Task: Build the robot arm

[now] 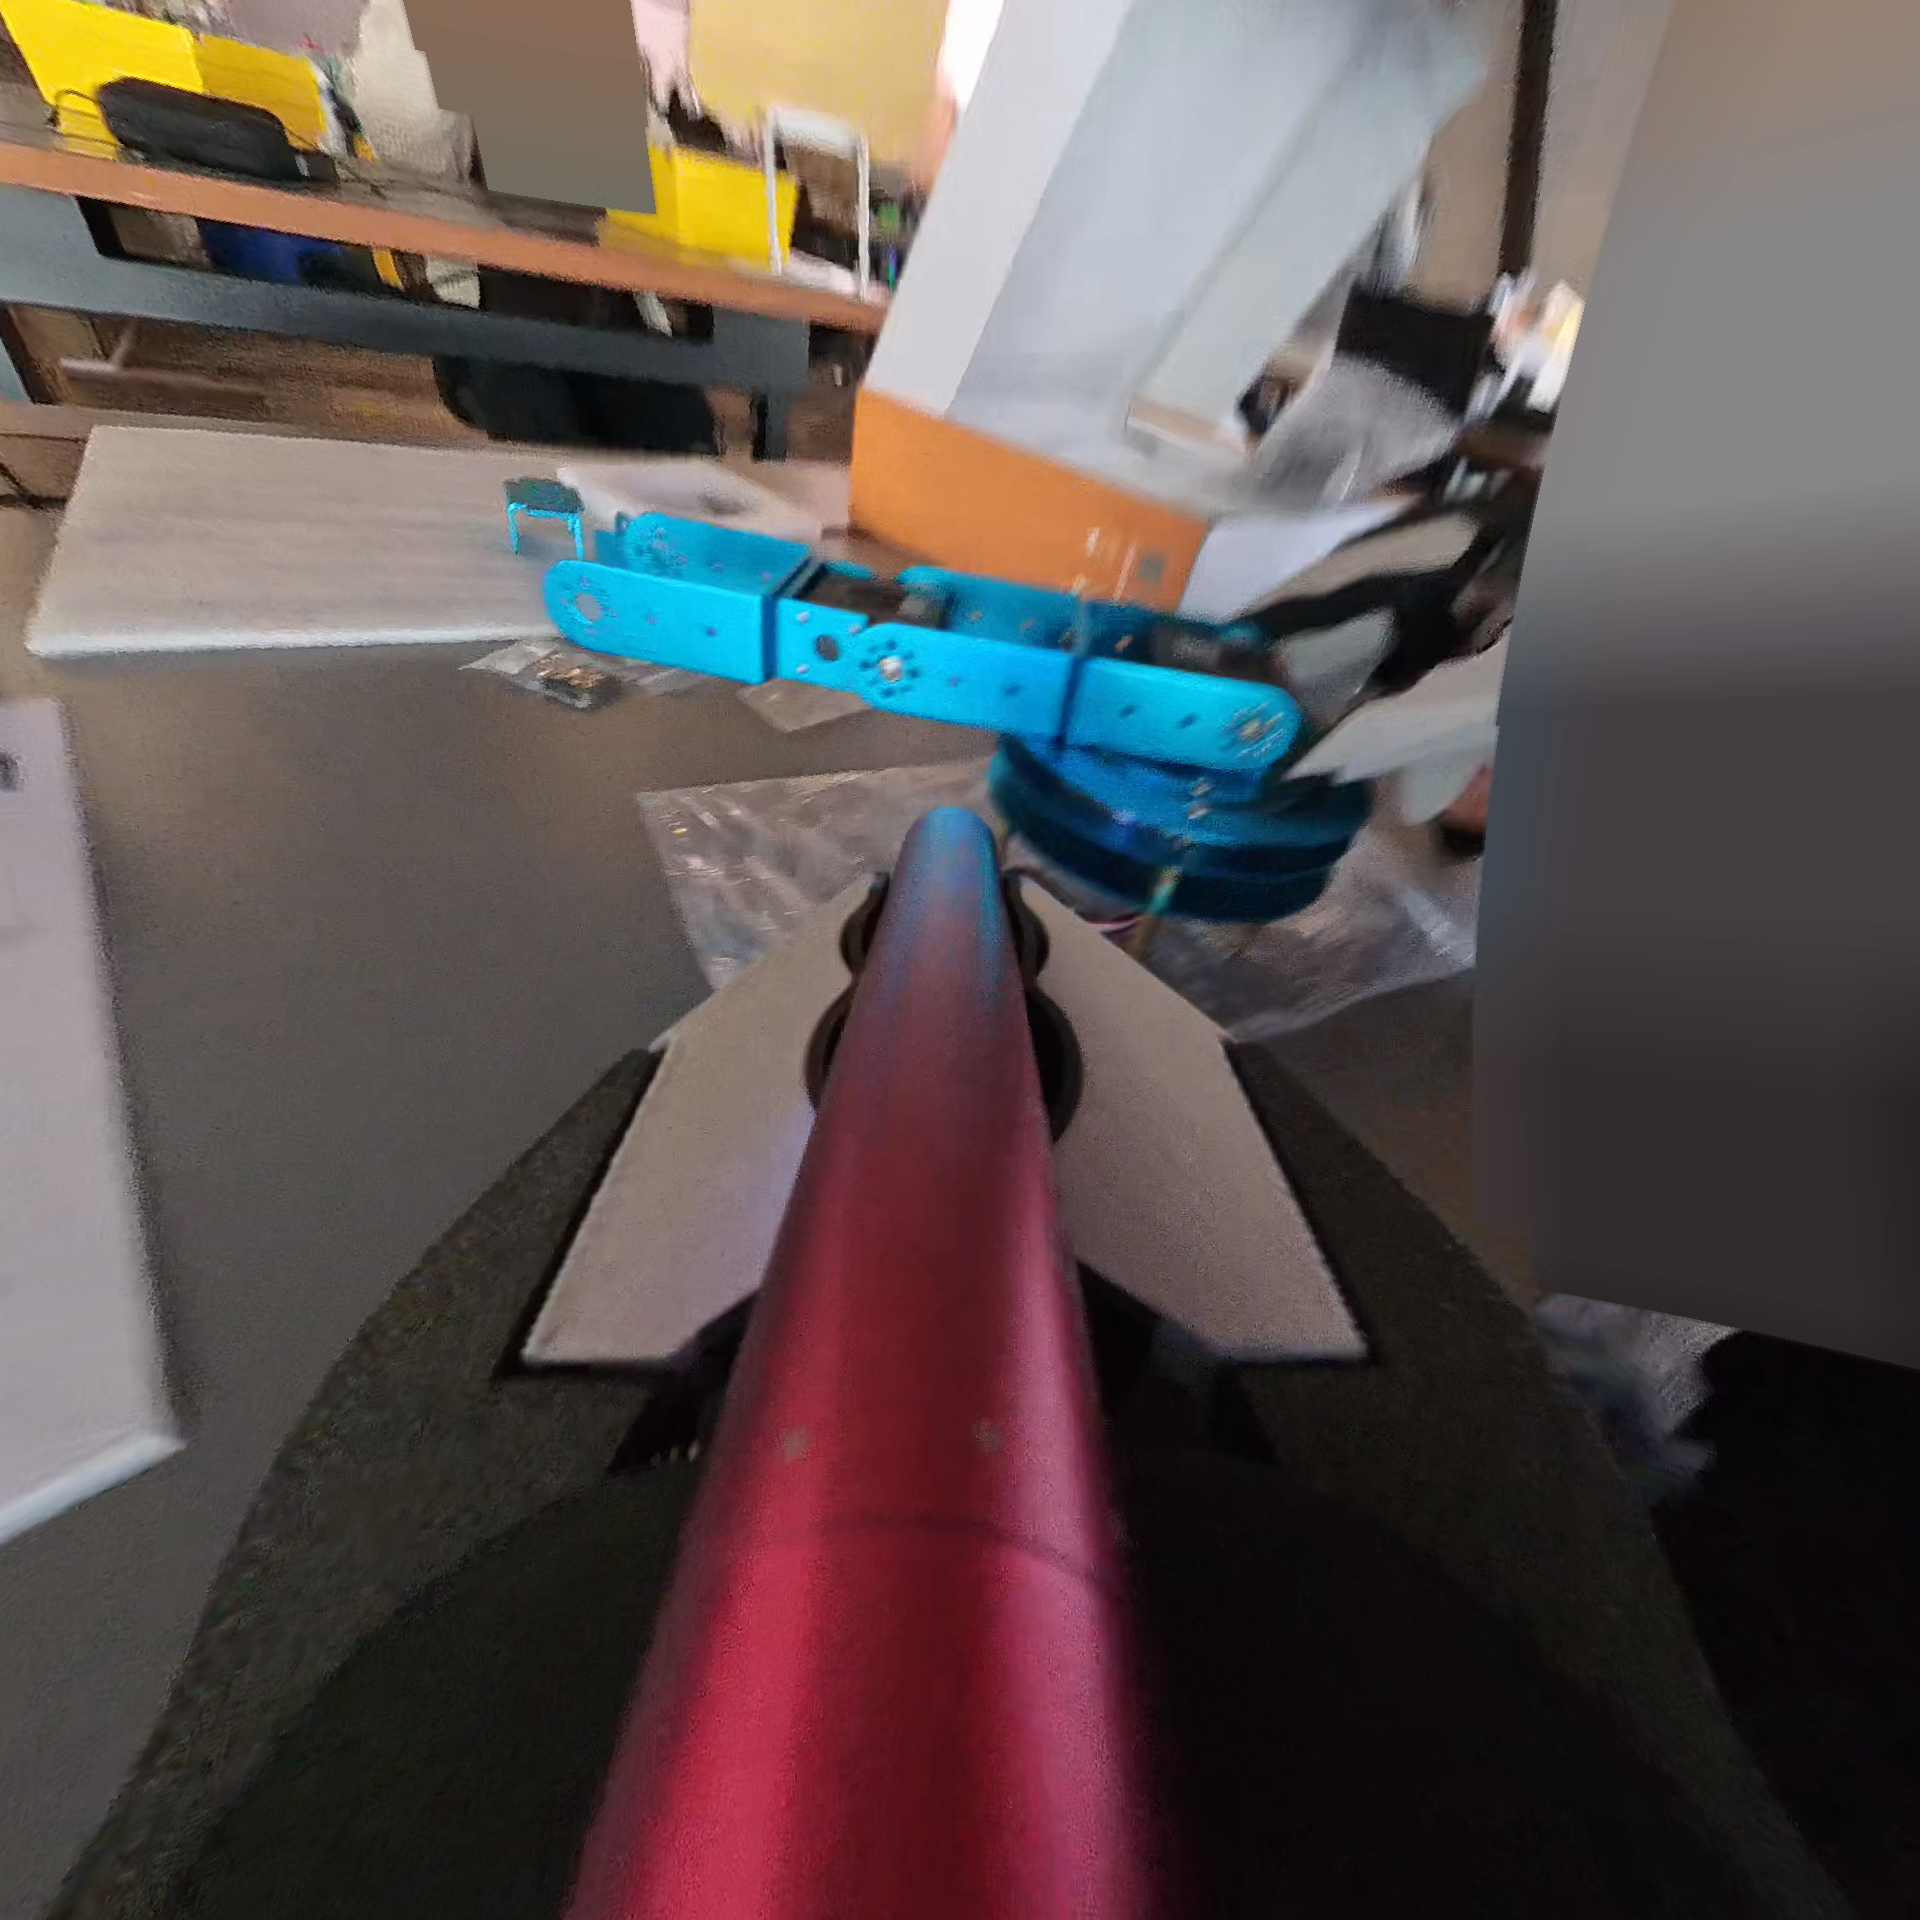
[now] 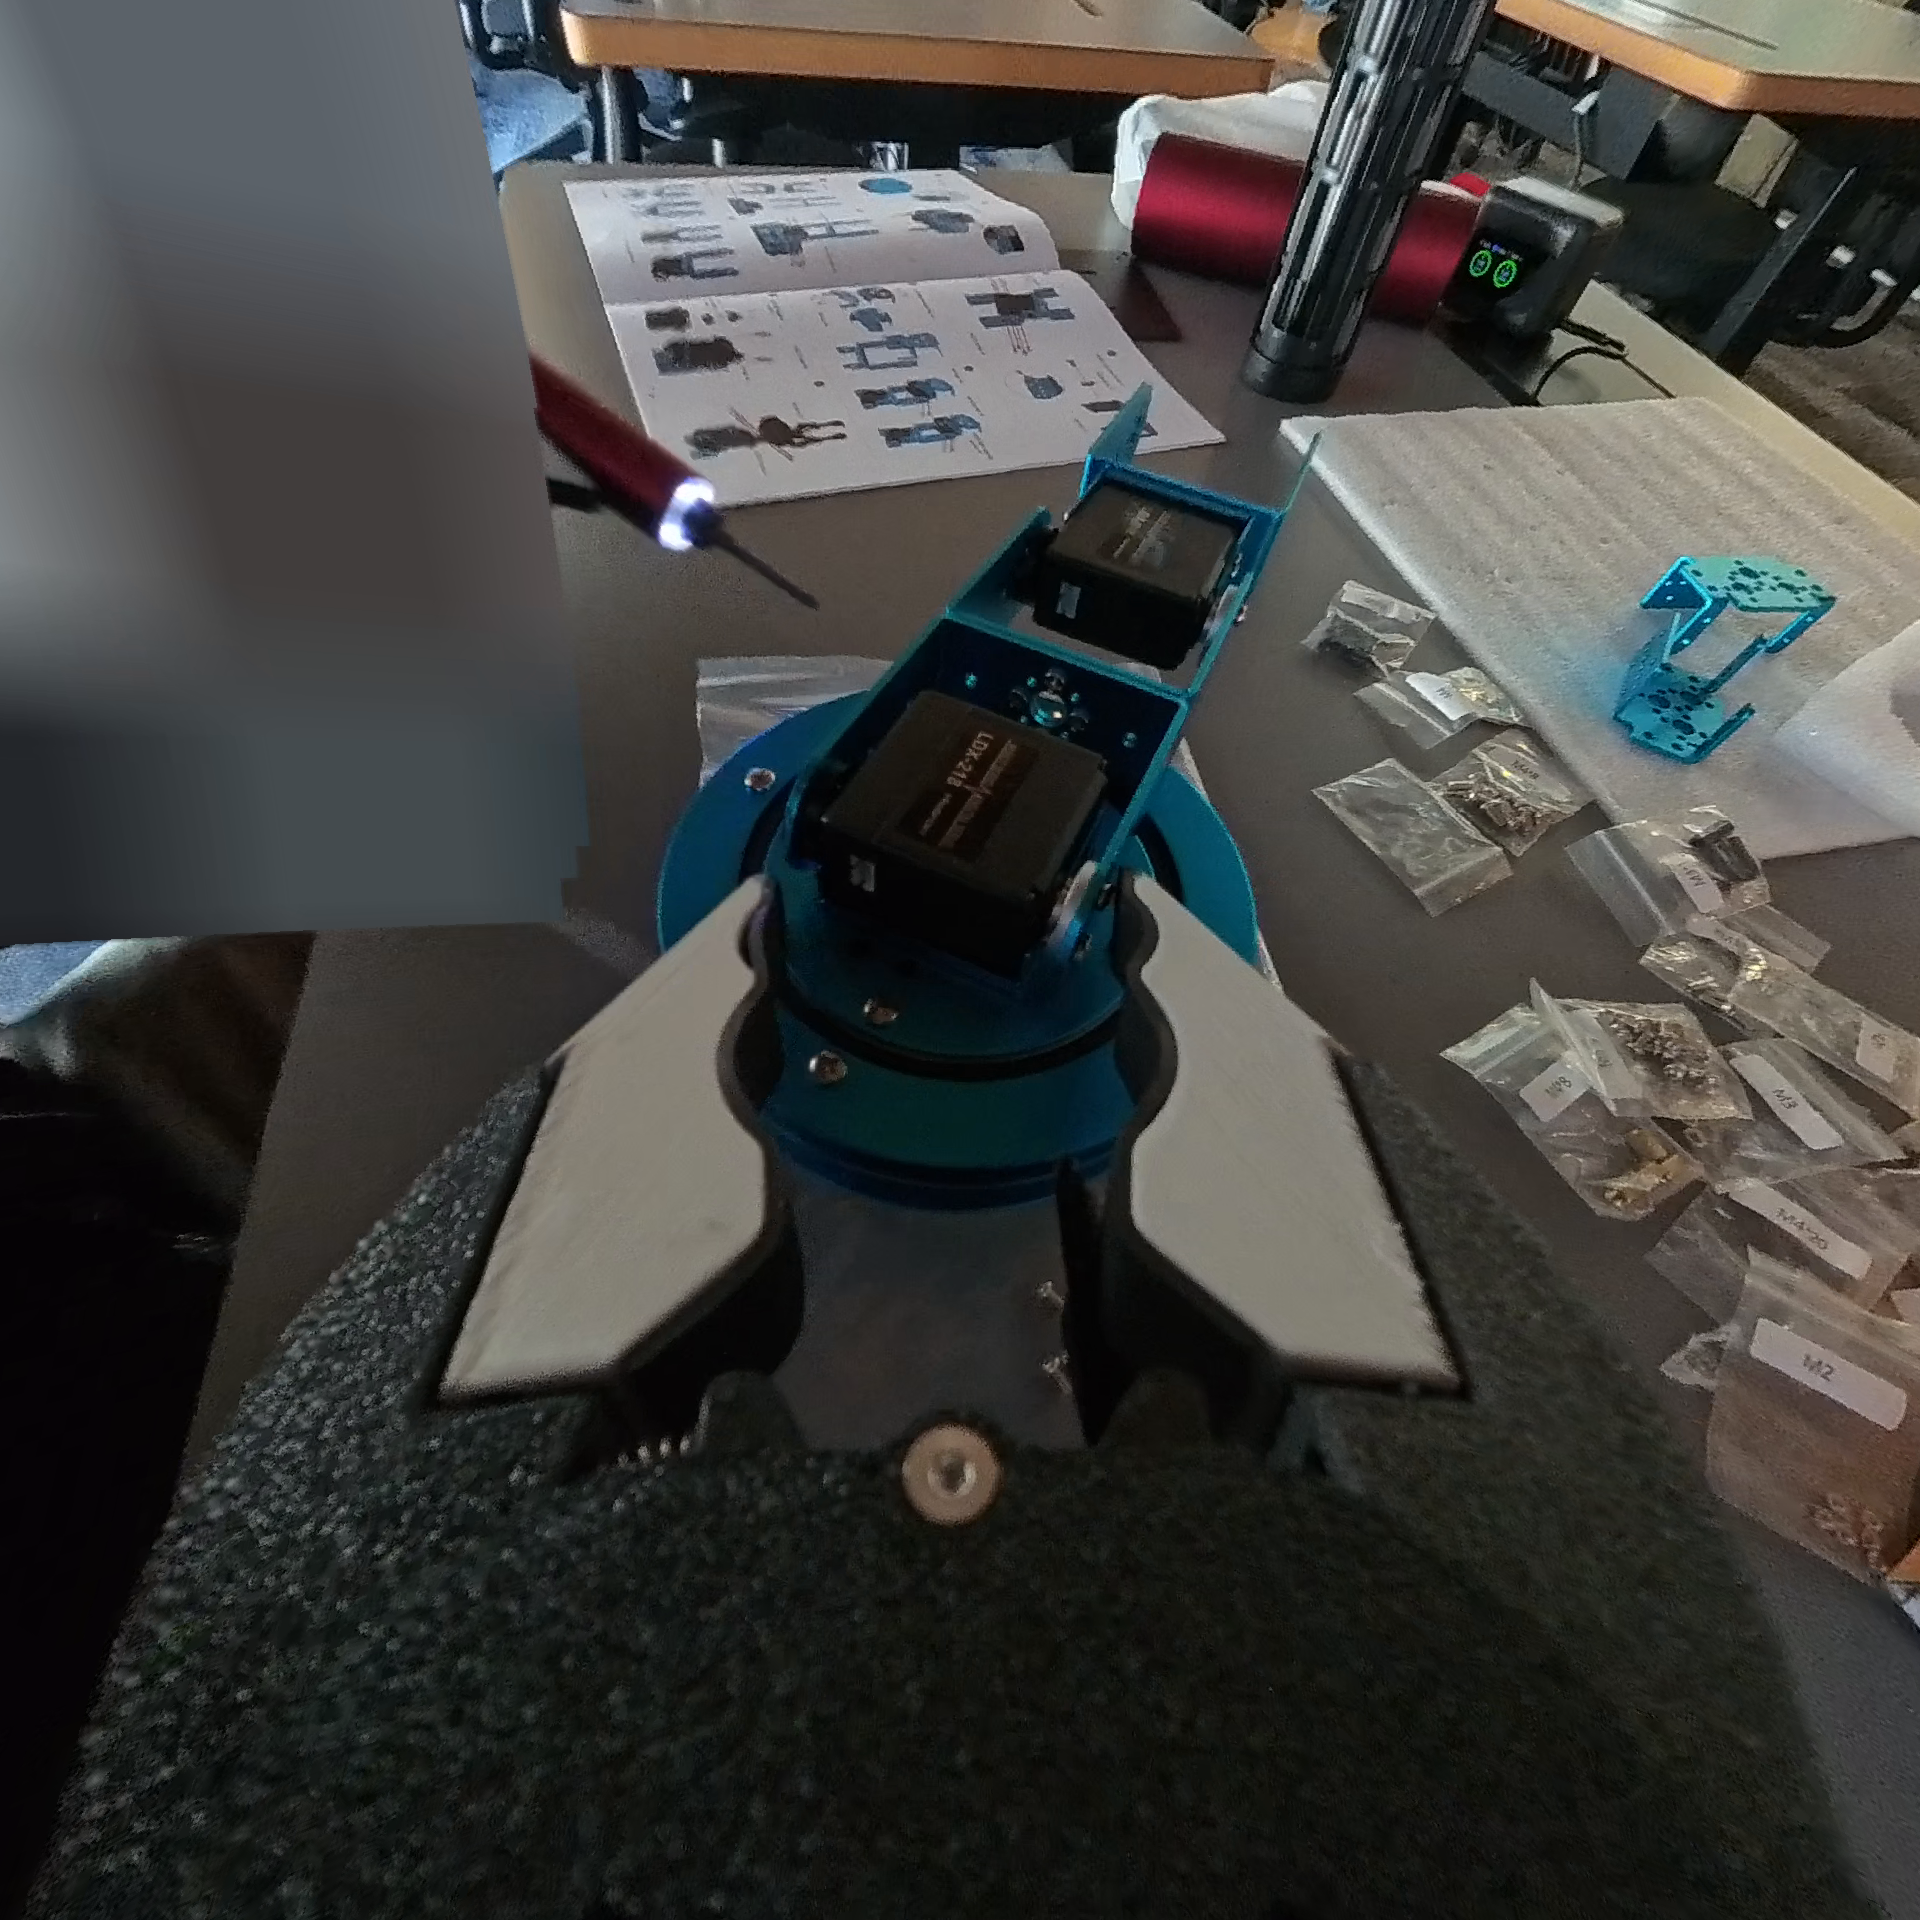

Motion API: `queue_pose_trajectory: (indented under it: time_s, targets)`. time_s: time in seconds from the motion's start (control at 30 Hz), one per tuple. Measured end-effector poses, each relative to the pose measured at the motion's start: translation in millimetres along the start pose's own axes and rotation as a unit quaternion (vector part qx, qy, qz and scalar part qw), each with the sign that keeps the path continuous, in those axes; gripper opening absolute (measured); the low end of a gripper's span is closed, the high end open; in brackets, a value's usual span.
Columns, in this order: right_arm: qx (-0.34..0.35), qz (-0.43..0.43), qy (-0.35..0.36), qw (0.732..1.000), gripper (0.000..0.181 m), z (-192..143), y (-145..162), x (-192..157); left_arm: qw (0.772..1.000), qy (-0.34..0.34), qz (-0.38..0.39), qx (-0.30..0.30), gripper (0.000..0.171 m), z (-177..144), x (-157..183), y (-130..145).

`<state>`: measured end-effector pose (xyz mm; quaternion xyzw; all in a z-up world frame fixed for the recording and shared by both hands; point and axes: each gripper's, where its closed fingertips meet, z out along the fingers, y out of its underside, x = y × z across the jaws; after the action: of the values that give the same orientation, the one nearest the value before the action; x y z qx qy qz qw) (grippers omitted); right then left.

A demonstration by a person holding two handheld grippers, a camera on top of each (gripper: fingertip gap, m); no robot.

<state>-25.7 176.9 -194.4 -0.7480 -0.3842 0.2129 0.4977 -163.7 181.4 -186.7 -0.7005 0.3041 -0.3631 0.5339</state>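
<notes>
Grey table (image 2: 436, 1039), with desks behind. Small screw bags (image 2: 1621, 1049) lie along its right edge, an open booklet (image 2: 862, 312) at the far edge. Right gripper (image 2: 951, 935) is clamped on the blue arm (image 2: 1039, 727) by its round base – likely to steady it. Left gripper (image 1: 951, 914) squeezes a red screwdriver (image 1: 914, 1247), tip lit, pointing near the arm – two black motors sit inside.

The big dark grey table top (image 2: 416, 1039) is smooth and a little shiny where the light hits it. Behind it stand more tables with orange-brown wooden tops (image 2: 914, 42) and dark metal legs (image 2: 1787, 260). In the left wrist view, a long wooden shelf with a grey frame (image 1: 416, 281) runs along the back, with yellow boxes (image 1: 717, 197) on it. The room is bright, though that view is blurry.
</notes>
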Motion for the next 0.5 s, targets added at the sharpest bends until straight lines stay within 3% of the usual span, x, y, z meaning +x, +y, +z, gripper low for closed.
queue_pose_trajectory:
  time_s: [0.13, 0.27, 0.5]
  targets:
    - [0.021, 0.022, -0.014, 0.999, 0.063, -11, -9, 1, 0.992, 0.031, 0.070, -0.097, 0.020, 26, -24, 11]
    - [0.030, 0.029, -0.017, 0.999, 0.062, -14, -10, 4, 0.986, 0.058, 0.060, -0.147, 0.020, 56, -27, 22]
    - [0.023, 0.036, -0.029, 0.999, 0.061, -10, -5, 2, 0.987, 0.043, 0.062, -0.144, 0.020, 77, -36, 20]
